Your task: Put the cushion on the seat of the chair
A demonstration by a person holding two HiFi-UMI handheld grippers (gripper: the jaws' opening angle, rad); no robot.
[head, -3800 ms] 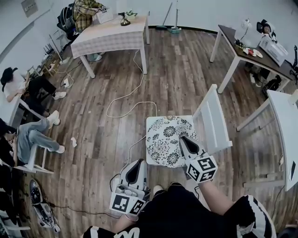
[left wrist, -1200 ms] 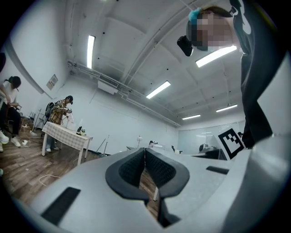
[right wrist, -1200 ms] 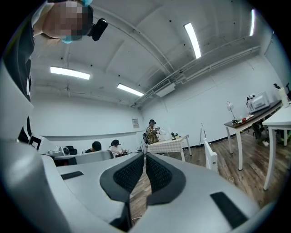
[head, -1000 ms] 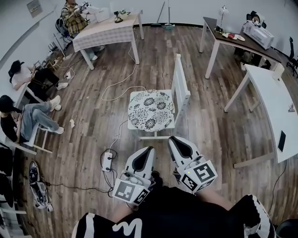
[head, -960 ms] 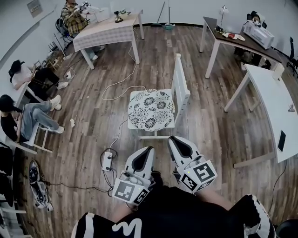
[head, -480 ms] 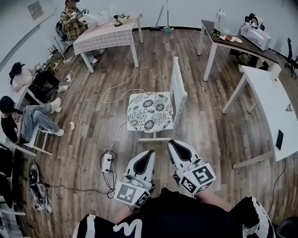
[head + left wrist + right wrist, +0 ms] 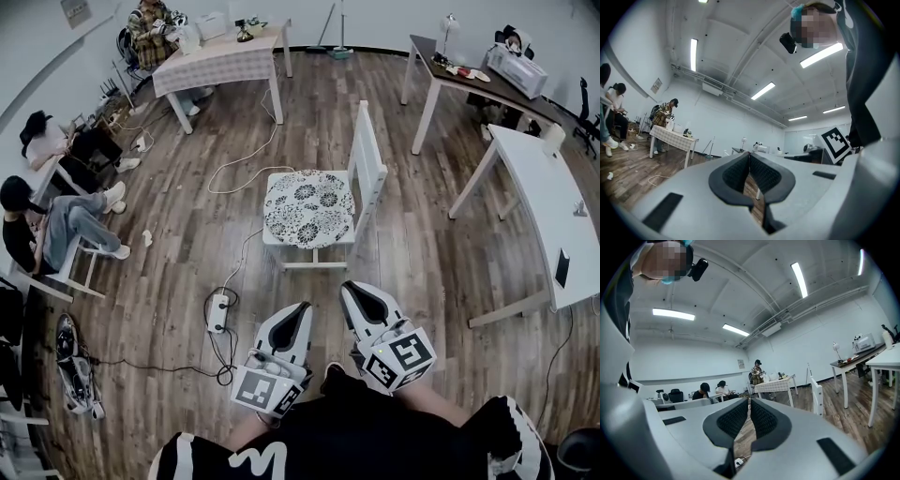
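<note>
A round black-and-white floral cushion point(image 7: 308, 207) lies flat on the seat of the white chair point(image 7: 367, 157) in the middle of the wooden floor. Both grippers hang low near my body, well short of the chair. My left gripper point(image 7: 301, 309) is shut, its ribbed pads point(image 7: 736, 172) meeting with nothing between them. My right gripper point(image 7: 352, 290) is shut and empty too, pointing towards the chair's front leg. The right gripper view catches the chair's back point(image 7: 816, 392) to the right of the closed jaws.
A power strip point(image 7: 218, 312) and cables lie on the floor left of the grippers. A checked-cloth table point(image 7: 223, 58) stands far left, a dark desk point(image 7: 469, 80) far right, a white table point(image 7: 548, 202) at the right. People point(image 7: 56, 220) sit along the left wall.
3.8 s ago my right gripper reached over the cushion on the seat; since then both grippers have drawn back from the chair. Over the last second the chair has receded slightly.
</note>
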